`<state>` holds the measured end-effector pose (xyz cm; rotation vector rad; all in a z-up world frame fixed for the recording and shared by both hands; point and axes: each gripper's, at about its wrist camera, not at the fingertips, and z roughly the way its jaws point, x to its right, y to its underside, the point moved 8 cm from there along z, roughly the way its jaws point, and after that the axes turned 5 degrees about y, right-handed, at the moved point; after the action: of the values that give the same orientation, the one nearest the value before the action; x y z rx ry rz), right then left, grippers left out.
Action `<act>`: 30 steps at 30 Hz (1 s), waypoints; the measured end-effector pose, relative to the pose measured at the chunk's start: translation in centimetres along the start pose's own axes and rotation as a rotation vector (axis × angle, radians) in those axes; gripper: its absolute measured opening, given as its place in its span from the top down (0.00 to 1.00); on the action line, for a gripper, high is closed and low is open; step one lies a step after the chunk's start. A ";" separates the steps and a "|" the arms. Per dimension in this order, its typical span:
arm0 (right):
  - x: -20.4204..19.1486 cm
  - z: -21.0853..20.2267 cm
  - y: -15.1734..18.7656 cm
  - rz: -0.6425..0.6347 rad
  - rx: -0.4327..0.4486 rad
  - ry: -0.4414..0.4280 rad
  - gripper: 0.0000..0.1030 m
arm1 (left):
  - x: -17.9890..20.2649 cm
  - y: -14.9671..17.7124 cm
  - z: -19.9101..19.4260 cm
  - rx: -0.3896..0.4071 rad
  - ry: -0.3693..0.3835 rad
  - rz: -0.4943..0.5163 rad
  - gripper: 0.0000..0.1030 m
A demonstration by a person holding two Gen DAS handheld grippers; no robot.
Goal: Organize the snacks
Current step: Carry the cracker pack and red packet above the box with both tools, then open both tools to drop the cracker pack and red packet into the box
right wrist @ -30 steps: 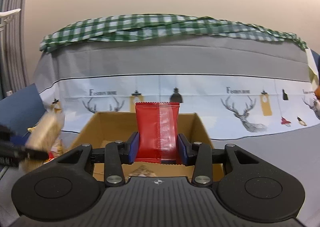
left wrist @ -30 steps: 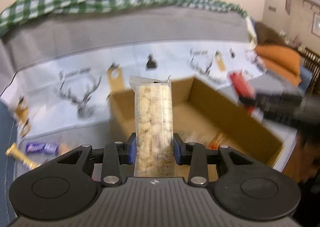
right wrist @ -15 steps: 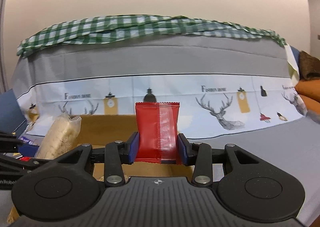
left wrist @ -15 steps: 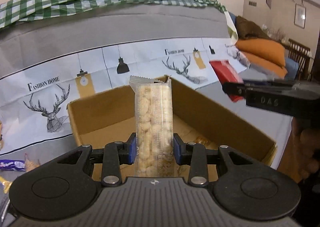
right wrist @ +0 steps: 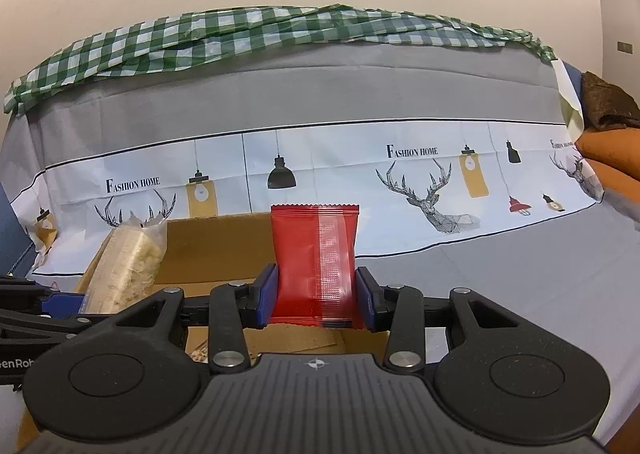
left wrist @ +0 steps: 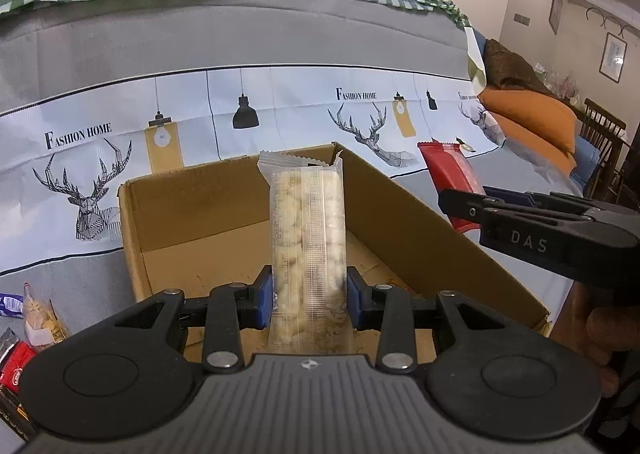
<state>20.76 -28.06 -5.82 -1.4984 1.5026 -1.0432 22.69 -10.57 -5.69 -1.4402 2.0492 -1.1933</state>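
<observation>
Holding clear snack pack point(left wrist: 307, 238) in left gripper point(left wrist: 308, 296) | right gripper point(right wrist: 316, 296) clamps red packet point(right wrist: 316, 262) | cardboard box point(left wrist: 420, 221) below

Clear pkt point(left wrist: 307, 246) of pale puffed bits, upright, above open cardboard box point(left wrist: 420, 221). Red pkt point(right wrist: 316, 262) upright at its 2 o'clock. Loose snacks point(left wrist: 38, 320) at box's 8 o'clock.
</observation>
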 end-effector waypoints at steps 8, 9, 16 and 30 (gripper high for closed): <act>-0.2 -0.1 0.0 0.001 0.003 0.005 0.58 | -0.2 0.0 -0.2 -0.001 0.001 -0.003 0.61; -0.2 -0.1 -0.1 0.001 0.004 0.003 0.58 | -0.3 -0.1 -0.2 0.001 0.001 -0.006 0.61; -0.6 0.0 0.1 0.000 -0.003 -0.006 0.55 | -0.1 -0.5 -0.7 0.049 0.011 -0.011 0.55; -0.8 0.2 0.4 -0.009 -0.020 0.033 0.24 | 1.6 -1.8 -4.3 0.275 -0.015 0.123 0.17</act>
<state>20.86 -27.30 -6.29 -1.5097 1.5354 -1.0660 20.12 -10.43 -1.51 -1.1747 1.8485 -1.3460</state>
